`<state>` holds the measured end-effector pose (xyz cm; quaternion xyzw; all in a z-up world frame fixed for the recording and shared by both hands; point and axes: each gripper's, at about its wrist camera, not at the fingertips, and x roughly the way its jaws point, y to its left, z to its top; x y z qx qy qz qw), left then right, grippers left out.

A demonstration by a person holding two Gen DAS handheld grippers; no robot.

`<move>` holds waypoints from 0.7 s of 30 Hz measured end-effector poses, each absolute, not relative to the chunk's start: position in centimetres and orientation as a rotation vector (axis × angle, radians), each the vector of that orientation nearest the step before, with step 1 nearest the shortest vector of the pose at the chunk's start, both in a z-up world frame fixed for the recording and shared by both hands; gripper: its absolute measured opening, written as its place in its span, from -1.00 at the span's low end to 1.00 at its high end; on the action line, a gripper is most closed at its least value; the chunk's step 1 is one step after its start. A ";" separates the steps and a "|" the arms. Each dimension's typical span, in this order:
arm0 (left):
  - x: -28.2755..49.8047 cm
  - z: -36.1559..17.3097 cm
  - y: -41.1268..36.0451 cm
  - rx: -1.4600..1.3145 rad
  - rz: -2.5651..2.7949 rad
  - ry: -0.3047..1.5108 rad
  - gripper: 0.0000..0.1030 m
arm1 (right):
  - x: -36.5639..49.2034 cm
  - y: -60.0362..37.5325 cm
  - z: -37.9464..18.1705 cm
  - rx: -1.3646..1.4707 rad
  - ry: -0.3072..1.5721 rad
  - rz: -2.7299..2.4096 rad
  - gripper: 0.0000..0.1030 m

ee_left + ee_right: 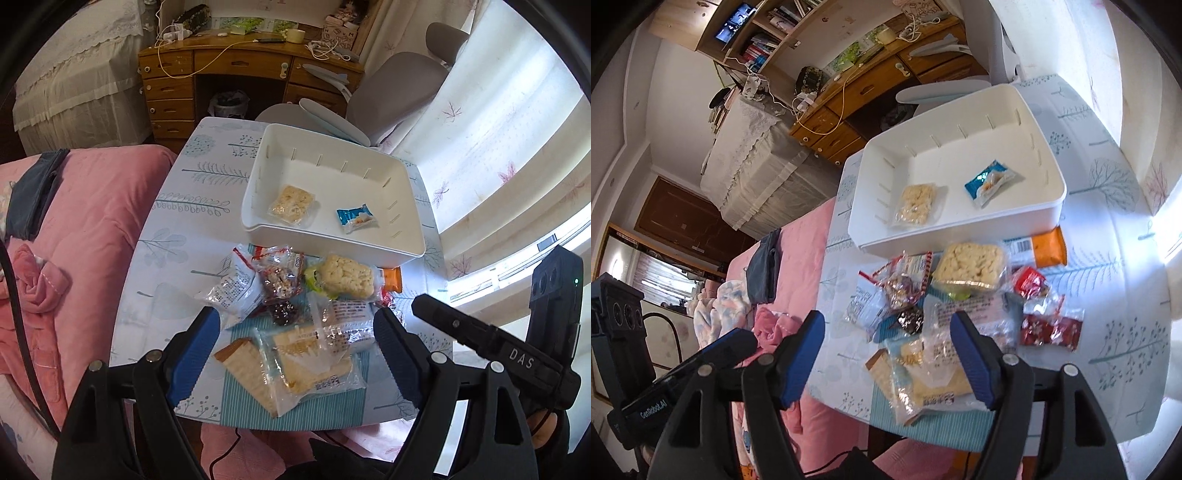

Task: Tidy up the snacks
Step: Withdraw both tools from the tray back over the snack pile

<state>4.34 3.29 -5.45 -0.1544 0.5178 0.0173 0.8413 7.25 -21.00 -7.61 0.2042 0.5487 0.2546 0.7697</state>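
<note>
A white bin (332,242) (960,236) stands on the small table (166,236) (1108,258). It holds a rice cracker pack (293,203) (916,203) and a blue candy pack (355,218) (991,182). A pile of loose snacks lies in front of it: a puffed rice cake (347,276) (971,267), a nut bar (280,277) (905,284), wafer packs (291,365) (923,373), an orange pack (1047,245) and red packs (1052,325). My left gripper (295,354) is open and empty above the wafers. My right gripper (888,358) is open and empty above the same pile.
A pink quilted bed (85,229) (798,251) lies left of the table. A wooden desk (221,70) (871,85) and a grey chair (388,96) stand behind it. White curtains (498,147) hang on the right.
</note>
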 end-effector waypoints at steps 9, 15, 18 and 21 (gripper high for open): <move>5.2 -6.4 5.7 -0.268 -0.043 1.144 0.66 | 5.1 -19.9 -9.0 0.511 1.254 0.489 0.40; 6.1 -8.2 7.9 -0.216 -0.104 1.215 0.71 | 3.5 -19.1 -10.8 0.628 1.297 0.377 0.41; 6.8 -9.1 8.6 -0.186 -0.143 1.247 0.78 | 2.6 -18.9 -11.9 0.690 1.313 0.301 0.65; 7.6 -10.3 9.1 -0.150 -0.198 1.284 0.78 | 1.7 -18.8 -13.0 0.760 1.322 0.217 0.71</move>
